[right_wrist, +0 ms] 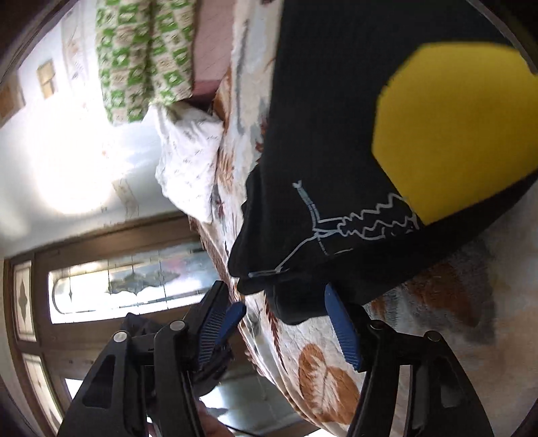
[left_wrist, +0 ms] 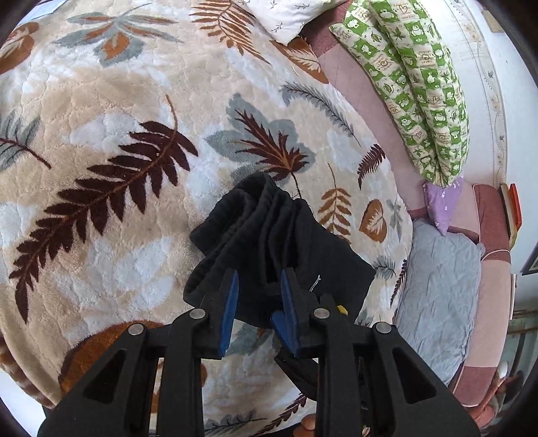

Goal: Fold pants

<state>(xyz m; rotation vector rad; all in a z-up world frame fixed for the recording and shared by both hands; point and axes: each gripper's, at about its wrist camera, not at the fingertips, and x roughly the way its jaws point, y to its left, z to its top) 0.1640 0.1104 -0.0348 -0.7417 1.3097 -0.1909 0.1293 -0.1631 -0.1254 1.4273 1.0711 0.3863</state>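
Note:
The black pants [left_wrist: 269, 235] lie as a folded, creased bundle on the leaf-patterned blanket [left_wrist: 117, 117]. My left gripper [left_wrist: 259, 272] is over their near end. Its blue pads [left_wrist: 232, 302] stand a little apart, with cloth lying loosely between them. In the right wrist view the pants [right_wrist: 336, 134] show a white line print [right_wrist: 336, 228]. My right gripper [right_wrist: 285, 299] is wide open at their near edge, and neither pad presses the cloth. A blurred yellow shape [right_wrist: 454, 134] overlaps the pants at the upper right; I cannot tell what it is.
A rolled green patterned quilt [left_wrist: 420, 94], a grey pillow [left_wrist: 437, 295], a small purple cushion [left_wrist: 440, 205] and a white pillow [left_wrist: 285, 16] line the bed's far side. In the right wrist view the bed edge [right_wrist: 269, 353] drops off toward a glazed wooden door [right_wrist: 127, 285].

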